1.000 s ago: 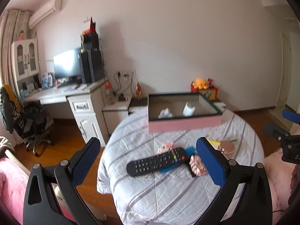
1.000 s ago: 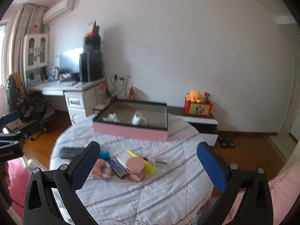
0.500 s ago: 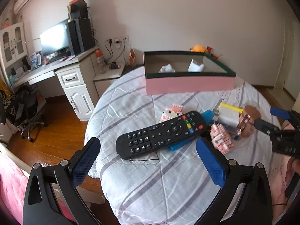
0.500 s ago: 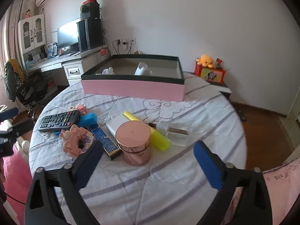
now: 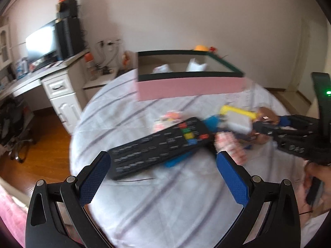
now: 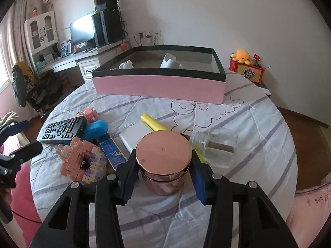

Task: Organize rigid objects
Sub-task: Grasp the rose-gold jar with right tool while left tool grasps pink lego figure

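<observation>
A rose-gold lidded jar [image 6: 163, 161] stands on the striped tablecloth, and my right gripper [image 6: 163, 177] is shut on its sides. A black remote [image 5: 161, 146] [image 6: 62, 130] lies ahead of my left gripper [image 5: 165, 177], which is open and empty just above the cloth. A pink open box [image 6: 159, 84] [image 5: 190, 86] at the far side holds two white objects. Around the jar lie a pink block figure [image 6: 82, 161], a blue case [image 6: 96, 129], a yellow tube [image 6: 153, 123], a white slab [image 6: 134, 136] and a clear glass jar [image 6: 215, 146].
The round table [image 6: 258, 124] drops off to wooden floor on the left and right. A desk with a monitor [image 6: 82, 31] and an office chair [image 6: 26, 86] stand at the left. A red box with a yellow plush [image 6: 246, 68] sits behind the table.
My right gripper moved forward and down and closed on the rose-gold jar. My left gripper came closer to the remote; its view is blurred by motion.
</observation>
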Motion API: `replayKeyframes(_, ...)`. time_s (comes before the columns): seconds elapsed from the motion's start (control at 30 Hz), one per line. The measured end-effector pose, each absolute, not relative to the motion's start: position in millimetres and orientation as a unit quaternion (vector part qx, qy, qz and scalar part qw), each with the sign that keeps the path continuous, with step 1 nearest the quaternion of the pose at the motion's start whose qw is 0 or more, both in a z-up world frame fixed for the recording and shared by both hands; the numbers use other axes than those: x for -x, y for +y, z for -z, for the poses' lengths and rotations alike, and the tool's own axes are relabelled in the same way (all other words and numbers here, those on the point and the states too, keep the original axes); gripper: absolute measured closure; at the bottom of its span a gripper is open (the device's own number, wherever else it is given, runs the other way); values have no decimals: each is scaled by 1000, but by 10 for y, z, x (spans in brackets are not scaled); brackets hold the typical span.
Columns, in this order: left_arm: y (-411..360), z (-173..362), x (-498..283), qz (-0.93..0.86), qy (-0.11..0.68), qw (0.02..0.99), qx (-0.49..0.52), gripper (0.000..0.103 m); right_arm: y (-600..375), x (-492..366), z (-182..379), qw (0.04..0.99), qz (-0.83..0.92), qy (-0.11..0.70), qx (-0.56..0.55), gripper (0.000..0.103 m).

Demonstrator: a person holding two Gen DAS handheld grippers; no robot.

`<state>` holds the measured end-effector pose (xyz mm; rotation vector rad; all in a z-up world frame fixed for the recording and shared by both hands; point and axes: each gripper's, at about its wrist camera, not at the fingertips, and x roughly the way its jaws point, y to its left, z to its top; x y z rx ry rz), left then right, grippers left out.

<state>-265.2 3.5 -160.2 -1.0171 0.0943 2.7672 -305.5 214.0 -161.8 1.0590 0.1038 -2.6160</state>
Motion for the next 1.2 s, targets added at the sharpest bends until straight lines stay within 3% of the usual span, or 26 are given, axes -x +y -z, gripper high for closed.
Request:
replayKeyframes(0.3, 580, 1734, 2796, -916, -26, 120, 382, 0, 2424, 2931, 1533, 144, 920, 40, -363, 55)
replayKeyframes(0.5, 777, 1876, 2852, -914, -16, 105, 392, 2, 2614, 2900, 1589, 142, 919, 24, -367, 55)
replayKeyframes(0.67, 824, 1895, 2839, -910, 12, 117, 397, 46, 2648, 2906, 1595, 150, 919, 18, -364, 55)
replayKeyframes(0.77, 822, 1861, 2793, -912, 20, 128, 390, 59, 2648, 2899, 1600, 152, 919, 15, -363, 55)
replayKeyframes(0.97, 776, 1736, 2722, -915, 29, 144, 375, 74, 2612, 2838, 1564, 153, 921, 16, -359, 55)
replayKeyframes(1.2, 752, 1694, 2653, -915, 39, 156, 370, 74, 2496, 2798, 1486, 158, 923, 25, -350, 55)
